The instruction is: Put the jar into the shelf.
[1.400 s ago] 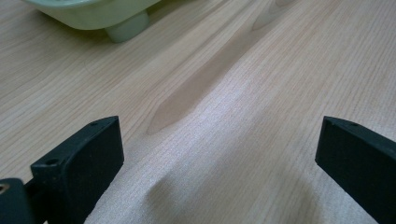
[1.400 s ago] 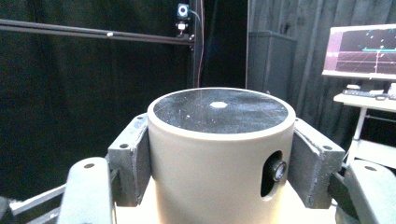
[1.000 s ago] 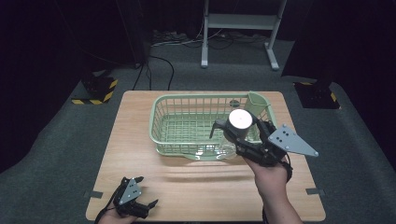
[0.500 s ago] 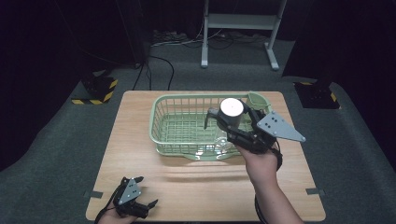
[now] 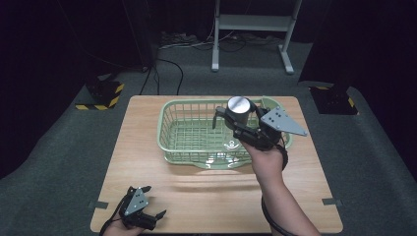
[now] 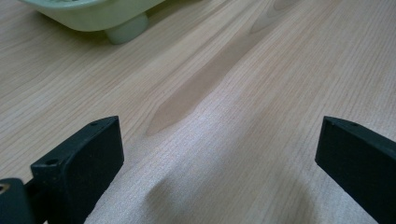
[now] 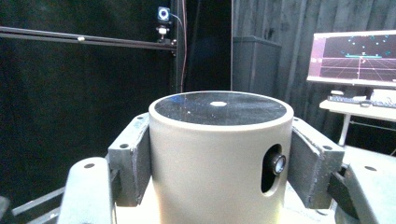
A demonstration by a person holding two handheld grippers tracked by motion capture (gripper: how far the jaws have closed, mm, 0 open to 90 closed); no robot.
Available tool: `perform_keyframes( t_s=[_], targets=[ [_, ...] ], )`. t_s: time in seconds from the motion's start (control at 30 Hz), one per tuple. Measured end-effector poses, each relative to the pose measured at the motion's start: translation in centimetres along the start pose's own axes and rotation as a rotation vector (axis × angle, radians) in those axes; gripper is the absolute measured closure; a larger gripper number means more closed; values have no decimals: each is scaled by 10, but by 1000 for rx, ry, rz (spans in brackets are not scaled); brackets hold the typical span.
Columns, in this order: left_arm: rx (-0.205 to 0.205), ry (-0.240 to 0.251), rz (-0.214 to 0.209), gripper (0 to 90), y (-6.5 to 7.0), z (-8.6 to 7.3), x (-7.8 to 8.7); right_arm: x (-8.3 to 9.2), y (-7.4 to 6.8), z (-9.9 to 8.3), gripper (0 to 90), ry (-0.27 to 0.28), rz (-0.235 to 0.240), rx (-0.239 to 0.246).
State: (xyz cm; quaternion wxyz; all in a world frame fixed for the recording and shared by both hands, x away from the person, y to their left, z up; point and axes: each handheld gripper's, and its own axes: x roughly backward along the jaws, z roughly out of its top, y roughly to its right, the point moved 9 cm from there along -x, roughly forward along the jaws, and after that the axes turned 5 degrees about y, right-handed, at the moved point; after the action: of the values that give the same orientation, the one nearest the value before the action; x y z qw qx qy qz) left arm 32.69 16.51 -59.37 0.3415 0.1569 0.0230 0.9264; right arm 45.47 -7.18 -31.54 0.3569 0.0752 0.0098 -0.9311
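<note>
The cup [image 5: 239, 111] between the black jaws of the right hand-held gripper [image 5: 231, 120] is beige-grey with a dark, speckled top. Below it stands a pale green wire-grid basket [image 5: 187, 129] on a light wood-grain table [image 5: 147, 162].

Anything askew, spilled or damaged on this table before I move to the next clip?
Nothing stands out. The green basket sits flat on the wooden table, and no spill or damage is visible. The right tongs are shut on a grey cylindrical cup above the basket; the left tongs rest open at the near edge.
</note>
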Motion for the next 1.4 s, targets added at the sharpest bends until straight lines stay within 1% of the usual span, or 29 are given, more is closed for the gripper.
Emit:
perform_keyframes(
  t_s=[0.33, 0.73, 0.93, 1.0, 1.03, 1.27, 1.33, 1.4],
  targets=[
    [3, 5, -7, 15, 0, 1, 1, -18, 10, -14, 329, -16, -17, -12],
    [9, 13, -8, 16, 0, 2, 1, -36, 13, -24, 329, -43, -22, -10],
    [8, 12, -9, 16, 0, 2, 1, -44, 16, -33, 329, -74, -28, -14],
    [13, 16, -9, 16, 0, 2, 1, -47, 17, -39, 329, -94, -32, -18],
    [14, 17, -10, 16, 0, 2, 1, -47, 17, -39, 329, -94, -32, -18],
    [16, 19, -10, 16, 1, 2, 1, -54, 19, -56, 329, -144, -38, -20],
    [14, 18, -10, 16, 0, 2, 1, -57, 20, -64, 329, -172, -39, -20],
    [17, 18, -10, 16, 0, 2, 1, -58, 21, -67, 329, -181, -41, -23]
  ],
)
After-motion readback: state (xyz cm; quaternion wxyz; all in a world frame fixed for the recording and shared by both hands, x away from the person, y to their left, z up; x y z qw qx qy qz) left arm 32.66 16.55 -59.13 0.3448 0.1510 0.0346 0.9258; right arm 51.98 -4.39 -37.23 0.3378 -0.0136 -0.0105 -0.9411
